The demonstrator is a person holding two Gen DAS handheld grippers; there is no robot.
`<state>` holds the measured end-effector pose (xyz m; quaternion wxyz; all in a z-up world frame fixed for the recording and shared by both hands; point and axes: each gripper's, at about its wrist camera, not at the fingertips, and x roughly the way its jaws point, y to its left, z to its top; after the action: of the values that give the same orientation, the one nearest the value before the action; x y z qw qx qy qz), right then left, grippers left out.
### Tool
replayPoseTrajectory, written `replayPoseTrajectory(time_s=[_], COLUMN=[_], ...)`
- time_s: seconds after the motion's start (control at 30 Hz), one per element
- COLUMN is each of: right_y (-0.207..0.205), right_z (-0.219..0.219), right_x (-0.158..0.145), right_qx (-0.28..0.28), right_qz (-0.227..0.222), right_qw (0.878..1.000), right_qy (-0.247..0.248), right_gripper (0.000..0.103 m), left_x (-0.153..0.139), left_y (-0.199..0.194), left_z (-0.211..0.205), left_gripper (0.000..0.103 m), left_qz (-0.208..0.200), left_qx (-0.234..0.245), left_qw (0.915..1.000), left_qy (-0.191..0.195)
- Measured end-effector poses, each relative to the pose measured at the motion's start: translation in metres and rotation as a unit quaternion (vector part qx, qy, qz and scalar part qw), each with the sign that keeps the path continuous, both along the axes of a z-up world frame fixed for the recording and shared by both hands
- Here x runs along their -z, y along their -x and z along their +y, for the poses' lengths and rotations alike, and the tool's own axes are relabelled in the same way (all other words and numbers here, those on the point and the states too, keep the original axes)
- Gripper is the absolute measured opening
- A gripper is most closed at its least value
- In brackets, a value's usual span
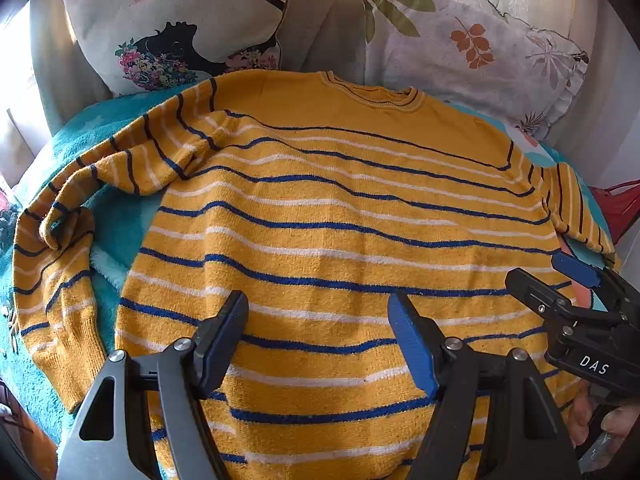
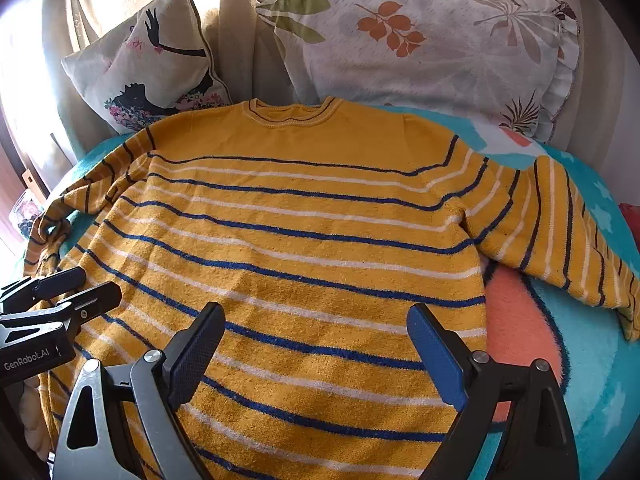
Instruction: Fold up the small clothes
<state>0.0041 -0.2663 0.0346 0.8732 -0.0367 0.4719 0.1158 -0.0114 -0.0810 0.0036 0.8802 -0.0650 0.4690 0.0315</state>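
A yellow sweater with blue and white stripes lies flat on a teal blanket, collar away from me. It also shows in the right wrist view. Its left sleeve is crumpled and bent down beside the body. Its right sleeve stretches out sideways. My left gripper is open and empty, hovering over the lower body of the sweater. My right gripper is open and empty over the lower body too, to the right of the left one. The right gripper also shows in the left wrist view.
Two pillows lean at the back: one with a black figure print, one with leaf prints. The blanket has an orange patch by the sweater's right hem. A red object sits at the far right edge.
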Motion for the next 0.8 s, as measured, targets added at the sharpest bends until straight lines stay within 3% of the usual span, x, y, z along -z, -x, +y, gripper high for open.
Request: replayPoseTrajectory(time_s=[0.27,0.43,0.63,0.73,0.8], right_y=[-0.002,-0.005,-0.002,0.003,0.007], right_z=[-0.006,-0.037,-0.106,-0.163,-0.204], right_x=[0.003,-0.001,-0.01,-0.013,-0.012], right_qx=[0.013,0.058,0.149,0.222,0.27], right_qz=[0.004,0.003,-0.014,-0.012,-0.007], right_qw=[1.0,0.998,0.989,0.975,0.962], right_qy=[-0.01,-0.02,0.001,-0.001,-0.039], right_gripper=[0.095,0.095,0.095,0.095,0.095], left_x=[-0.002,-0.003,-0.003,-0.003,-0.003], left_y=[0.004,0.006,0.006,0.005,0.003], left_z=[0.001,0.002,0.002,0.003,0.002], left_gripper=[0.071,0.071,0.071,0.071,0.071], left_qz=[-0.004,-0.006,-0.004,-0.004,-0.003], left_qx=[0.0,-0.002,-0.003,-0.006,-0.007], left_qw=[1.0,0.9999,0.9999,0.9999,0.9999], left_qy=[0.005,0.008,0.01,0.014,0.015])
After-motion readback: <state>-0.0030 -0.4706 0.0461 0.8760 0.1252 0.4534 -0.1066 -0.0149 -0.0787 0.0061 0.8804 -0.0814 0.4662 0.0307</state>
